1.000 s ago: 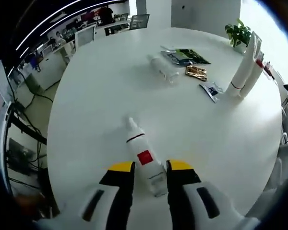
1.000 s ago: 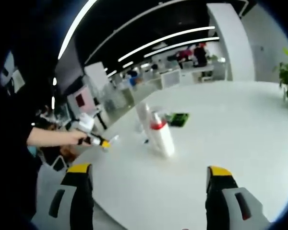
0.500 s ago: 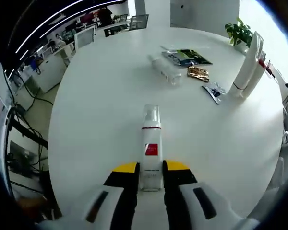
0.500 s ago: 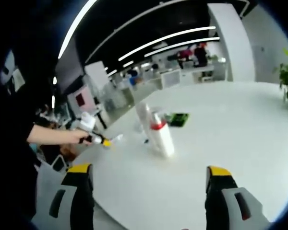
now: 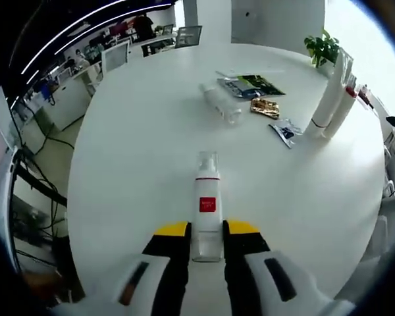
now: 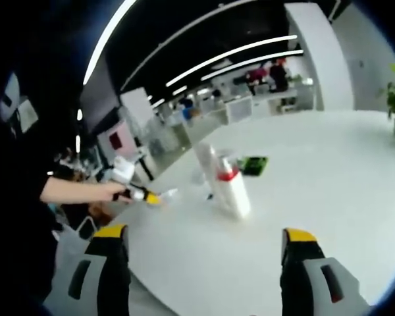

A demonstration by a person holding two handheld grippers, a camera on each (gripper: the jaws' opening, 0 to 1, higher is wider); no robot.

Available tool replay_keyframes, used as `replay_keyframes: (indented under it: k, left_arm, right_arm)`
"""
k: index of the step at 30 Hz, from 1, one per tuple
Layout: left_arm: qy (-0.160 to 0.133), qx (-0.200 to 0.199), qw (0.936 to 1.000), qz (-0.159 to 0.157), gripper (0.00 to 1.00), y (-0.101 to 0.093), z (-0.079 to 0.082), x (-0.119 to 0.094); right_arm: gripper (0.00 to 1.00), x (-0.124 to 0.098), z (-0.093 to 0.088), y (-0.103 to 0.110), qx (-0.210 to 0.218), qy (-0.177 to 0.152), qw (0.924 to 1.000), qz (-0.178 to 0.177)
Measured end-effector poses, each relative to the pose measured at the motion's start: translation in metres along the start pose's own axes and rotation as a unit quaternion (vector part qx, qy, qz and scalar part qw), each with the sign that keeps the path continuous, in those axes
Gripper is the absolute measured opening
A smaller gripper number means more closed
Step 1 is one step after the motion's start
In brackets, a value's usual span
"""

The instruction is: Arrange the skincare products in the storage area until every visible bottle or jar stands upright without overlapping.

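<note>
A white pump bottle [image 5: 207, 214] with a red square label and a clear cap lies lengthwise between the left gripper [image 5: 207, 229] fingers, which are closed against its lower body above the white tabletop [image 5: 131, 145]. Beyond the bottle, a clear bottle [image 5: 221, 103] lies on its side, with flat sachets [image 5: 258, 85] just beside it and two tall white tubes [image 5: 330, 99] standing farther right. The right gripper [image 6: 201, 236] is spread wide, holding nothing, well short of the tubes [image 6: 229, 187].
</note>
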State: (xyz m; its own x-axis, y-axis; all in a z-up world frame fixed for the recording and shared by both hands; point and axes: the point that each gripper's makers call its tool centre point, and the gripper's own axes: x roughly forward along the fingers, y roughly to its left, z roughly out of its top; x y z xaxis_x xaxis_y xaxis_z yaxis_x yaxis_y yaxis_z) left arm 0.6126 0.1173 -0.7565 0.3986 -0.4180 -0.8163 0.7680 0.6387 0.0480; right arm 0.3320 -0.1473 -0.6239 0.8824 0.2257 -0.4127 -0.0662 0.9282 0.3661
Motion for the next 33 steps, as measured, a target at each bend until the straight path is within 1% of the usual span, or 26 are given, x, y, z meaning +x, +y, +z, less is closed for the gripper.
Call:
replay_keyframes:
  k: [3,8,11,15,18,20,23,26,28,30,31,33]
  left_arm:
    - [-0.003,-0.001,1.0000,0.000,0.24,-0.001,-0.001,-0.002]
    - [-0.013,-0.002,0.9999,0.000,0.24,-0.003,0.002,-0.006]
    - [-0.022,-0.005,0.9997,-0.002,0.23,-0.005,0.005,-0.011]
    - [-0.039,-0.006,0.9992,-0.003,0.23,-0.007,0.012,-0.016]
    - [-0.055,-0.012,0.9984,-0.004,0.23,-0.008,0.019,-0.022]
    - [-0.069,-0.012,0.9975,-0.007,0.23,-0.012,0.026,-0.029]
    - [-0.089,0.007,0.9960,-0.010,0.23,-0.022,0.037,-0.041]
    - [-0.108,0.012,0.9940,-0.015,0.23,-0.029,0.047,-0.052]
    - [-0.124,0.012,0.9919,-0.021,0.23,-0.035,0.055,-0.061]
    - [-0.137,0.023,0.9900,-0.022,0.23,-0.040,0.062,-0.068]
    - [-0.143,0.029,0.9890,-0.023,0.23,-0.043,0.066,-0.072]
    - [-0.154,0.036,0.9871,-0.028,0.23,-0.051,0.073,-0.082]
  right_arm:
    - [0.93,0.003,0.001,0.006,0.004,-0.004,0.9999,0.008]
    - [0.92,0.008,-0.002,0.012,0.010,-0.004,0.9998,0.018]
    - [0.91,0.010,-0.004,0.016,0.010,0.000,0.9997,0.023]
    - [0.91,0.012,-0.002,0.017,0.013,-0.004,0.9995,0.028]
    - [0.91,0.014,0.001,0.019,0.017,-0.008,0.9993,0.032]
    - [0.91,0.017,0.003,0.023,0.018,-0.011,0.9990,0.039]
    - [0.91,0.021,0.006,0.030,0.024,-0.017,0.9984,0.049]
    - [0.90,0.026,0.008,0.036,0.026,-0.018,0.9977,0.059]
    - [0.89,0.030,0.010,0.045,0.043,-0.025,0.9956,0.079]
    - [0.89,0.032,0.015,0.052,0.058,-0.039,0.9929,0.096]
    - [0.89,0.033,0.017,0.055,0.067,-0.047,0.9914,0.103]
    - [0.89,0.035,0.018,0.058,0.073,-0.051,0.9903,0.107]
